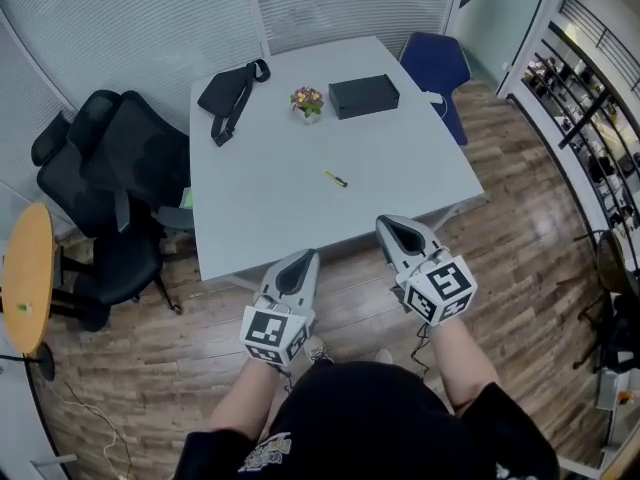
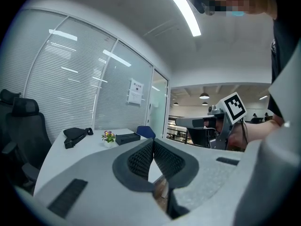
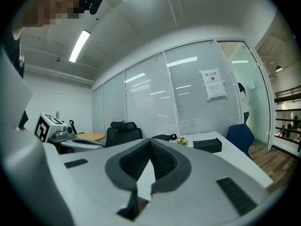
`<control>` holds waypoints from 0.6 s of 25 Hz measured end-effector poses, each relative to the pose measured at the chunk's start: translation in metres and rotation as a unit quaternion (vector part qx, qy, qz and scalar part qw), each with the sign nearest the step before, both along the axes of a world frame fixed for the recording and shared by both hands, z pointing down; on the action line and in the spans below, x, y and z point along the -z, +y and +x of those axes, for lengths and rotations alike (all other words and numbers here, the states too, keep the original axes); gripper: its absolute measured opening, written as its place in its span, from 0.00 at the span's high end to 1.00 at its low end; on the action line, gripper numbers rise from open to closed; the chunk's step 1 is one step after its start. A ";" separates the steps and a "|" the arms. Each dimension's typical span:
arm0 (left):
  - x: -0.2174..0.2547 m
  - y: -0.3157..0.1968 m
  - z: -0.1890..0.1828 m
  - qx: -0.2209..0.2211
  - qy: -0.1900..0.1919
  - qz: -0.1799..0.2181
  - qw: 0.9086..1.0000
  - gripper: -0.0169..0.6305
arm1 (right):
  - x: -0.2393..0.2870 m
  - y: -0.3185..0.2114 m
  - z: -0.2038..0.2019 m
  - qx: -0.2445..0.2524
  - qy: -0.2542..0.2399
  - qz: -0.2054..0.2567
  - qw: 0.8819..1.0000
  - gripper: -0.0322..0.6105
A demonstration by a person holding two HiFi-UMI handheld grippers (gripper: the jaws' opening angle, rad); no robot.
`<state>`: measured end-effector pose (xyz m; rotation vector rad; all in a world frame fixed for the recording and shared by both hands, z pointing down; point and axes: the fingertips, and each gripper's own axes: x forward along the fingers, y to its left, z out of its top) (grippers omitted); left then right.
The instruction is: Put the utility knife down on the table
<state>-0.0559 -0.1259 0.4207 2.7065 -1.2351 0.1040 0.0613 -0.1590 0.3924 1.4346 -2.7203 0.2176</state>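
The right gripper (image 1: 395, 228) is hovering just off the table's near edge, its jaws clenched together on nothing. The left gripper (image 1: 300, 260) is hovering beside it, likewise clenched and empty. The utility knife (image 1: 336, 178), small and yellow, is lying alone near the middle of the white table (image 1: 250, 218), apart from both grippers. A black bag (image 1: 232, 93), a flower pot (image 1: 307, 101) and a black box (image 1: 364, 96) are sitting along the far edge.

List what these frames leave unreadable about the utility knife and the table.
- Utility knife: head view, too small to tell whether its blade is out.
- Both gripper views: knife unseen; the shut jaws cover the near tabletop.
- Wall notice: right gripper view, print too small.
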 end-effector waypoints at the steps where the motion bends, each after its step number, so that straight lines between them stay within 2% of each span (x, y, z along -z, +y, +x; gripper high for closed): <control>1: -0.001 0.004 0.006 0.007 -0.002 -0.002 1.000 0.97 | -0.001 0.003 0.005 0.007 0.000 -0.001 1.000 0.95; 9: -0.008 0.042 0.051 0.054 -0.006 -0.016 0.998 0.96 | -0.014 0.033 0.042 0.052 -0.007 -0.005 0.999 0.95; 15: -0.003 0.068 0.071 0.074 -0.003 -0.008 0.997 0.96 | -0.012 0.061 0.057 0.074 -0.007 0.003 0.997 0.95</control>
